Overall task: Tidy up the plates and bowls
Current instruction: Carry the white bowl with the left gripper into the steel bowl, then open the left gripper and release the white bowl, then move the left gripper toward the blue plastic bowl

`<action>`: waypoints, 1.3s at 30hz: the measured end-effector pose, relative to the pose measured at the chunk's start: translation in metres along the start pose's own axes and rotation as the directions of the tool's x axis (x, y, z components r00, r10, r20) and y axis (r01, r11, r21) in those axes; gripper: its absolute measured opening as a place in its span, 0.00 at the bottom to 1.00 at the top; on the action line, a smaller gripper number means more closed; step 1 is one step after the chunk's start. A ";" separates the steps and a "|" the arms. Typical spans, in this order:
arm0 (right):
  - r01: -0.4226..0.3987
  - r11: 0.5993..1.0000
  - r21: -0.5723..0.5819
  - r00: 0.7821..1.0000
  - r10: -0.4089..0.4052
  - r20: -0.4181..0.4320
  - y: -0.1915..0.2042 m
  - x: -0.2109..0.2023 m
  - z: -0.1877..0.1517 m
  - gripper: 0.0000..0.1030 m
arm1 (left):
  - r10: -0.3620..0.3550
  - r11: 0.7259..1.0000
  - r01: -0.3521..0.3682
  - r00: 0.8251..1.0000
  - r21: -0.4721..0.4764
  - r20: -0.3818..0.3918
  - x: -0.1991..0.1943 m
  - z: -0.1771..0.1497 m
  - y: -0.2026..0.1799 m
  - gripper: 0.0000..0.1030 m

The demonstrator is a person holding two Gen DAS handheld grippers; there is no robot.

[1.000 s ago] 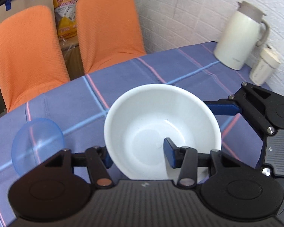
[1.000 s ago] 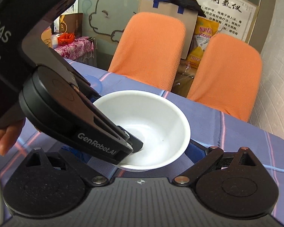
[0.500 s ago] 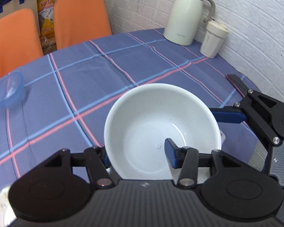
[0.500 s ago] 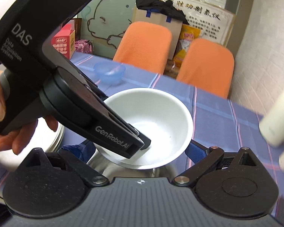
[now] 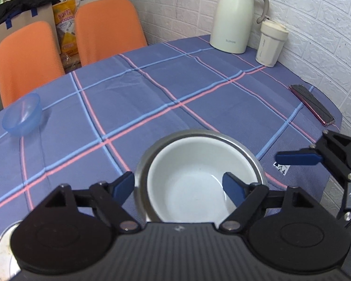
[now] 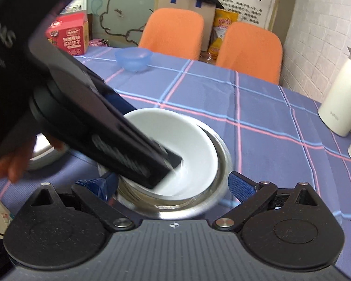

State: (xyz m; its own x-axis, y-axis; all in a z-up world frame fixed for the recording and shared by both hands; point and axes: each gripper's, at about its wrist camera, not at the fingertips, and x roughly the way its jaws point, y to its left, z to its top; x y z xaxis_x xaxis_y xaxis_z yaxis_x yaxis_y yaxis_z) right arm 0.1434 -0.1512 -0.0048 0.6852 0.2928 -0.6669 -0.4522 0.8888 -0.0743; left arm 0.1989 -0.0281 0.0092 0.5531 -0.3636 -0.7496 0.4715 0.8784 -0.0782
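A white bowl sits nested inside a steel bowl on the checked tablecloth; both also show in the right wrist view, the white bowl inside the steel bowl. My left gripper is open, one finger outside the rims and one inside the white bowl. My right gripper is open and straddles the steel bowl without touching it. A small blue bowl stands apart at the far left.
A white thermos jug and a cup stand by the brick wall. A phone lies near the table's right edge. Another steel dish is at the near left. Two orange chairs stand behind the table.
The white bowl was carried across in my left gripper and now rests inside the steel bowl. My left gripper has opened and let it go.
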 end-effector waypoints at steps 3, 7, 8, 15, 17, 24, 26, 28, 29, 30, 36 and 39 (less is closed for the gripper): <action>0.006 0.999 0.034 1.000 -0.006 0.003 -0.007 -0.009 -0.010 0.86 | -0.006 0.999 0.007 0.999 -0.031 0.034 -0.017 -0.006 0.010 0.83; 0.015 0.997 0.082 1.000 -0.015 0.007 -0.016 -0.024 -0.029 0.86 | 0.034 0.997 -0.027 0.995 -0.072 0.095 -0.043 -0.014 0.027 0.95; 0.010 0.995 0.097 1.000 -0.011 0.012 -0.019 -0.027 -0.031 0.86 | 0.052 0.996 -0.044 0.993 -0.082 0.109 -0.050 -0.017 0.033 0.95; -0.053 0.985 0.165 0.995 0.039 0.087 -0.024 -0.034 -0.019 0.86 | 0.203 0.967 -0.185 0.975 -0.176 0.091 -0.078 -0.034 0.094 0.98; -0.078 0.983 0.166 0.993 0.061 0.102 -0.020 -0.028 -0.008 0.86 | 0.234 0.955 -0.216 0.970 -0.205 0.067 -0.080 -0.039 0.115 0.98; -0.167 0.979 0.117 0.983 0.157 0.091 0.008 0.021 0.059 0.86 | 0.277 0.924 -0.251 0.959 -0.287 0.053 -0.074 -0.027 0.189 0.98; -0.166 0.983 0.076 0.984 0.160 0.081 0.019 0.037 0.082 0.86 | 0.286 0.918 -0.253 0.956 -0.306 0.069 -0.068 -0.014 0.212 0.98; -0.160 0.987 0.034 0.985 0.157 0.068 0.028 0.057 0.104 0.86 | 0.297 0.912 -0.255 0.951 -0.322 0.086 -0.059 0.001 0.231 0.98; -0.163 0.986 0.019 0.985 0.161 0.058 0.032 0.068 0.114 0.86 | 0.301 0.907 -0.253 0.949 -0.338 0.098 -0.053 0.010 0.241 0.98; -0.171 0.985 0.003 0.984 0.170 0.044 0.035 0.081 0.125 0.86 | 0.293 0.905 -0.239 0.950 -0.353 0.109 -0.046 0.018 0.251 0.98; -0.183 0.983 -0.005 0.981 0.182 -0.073 0.046 0.169 0.173 0.86 | 0.253 0.905 -0.217 0.966 -0.365 0.051 0.025 0.056 0.289 0.98; -0.149 0.988 -0.050 0.983 0.143 -0.112 0.054 0.205 0.183 0.86 | 0.259 0.902 -0.243 0.966 -0.357 -0.004 0.064 0.065 0.304 0.98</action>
State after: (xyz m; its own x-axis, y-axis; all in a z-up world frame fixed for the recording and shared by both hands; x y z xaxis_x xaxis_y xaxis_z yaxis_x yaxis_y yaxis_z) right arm 0.3641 0.0211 -0.0104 0.5455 0.3752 -0.7495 -0.5770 0.8167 -0.0111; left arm 0.4222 0.1950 -0.0195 0.6537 -0.1231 -0.7466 0.0461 0.9913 -0.1230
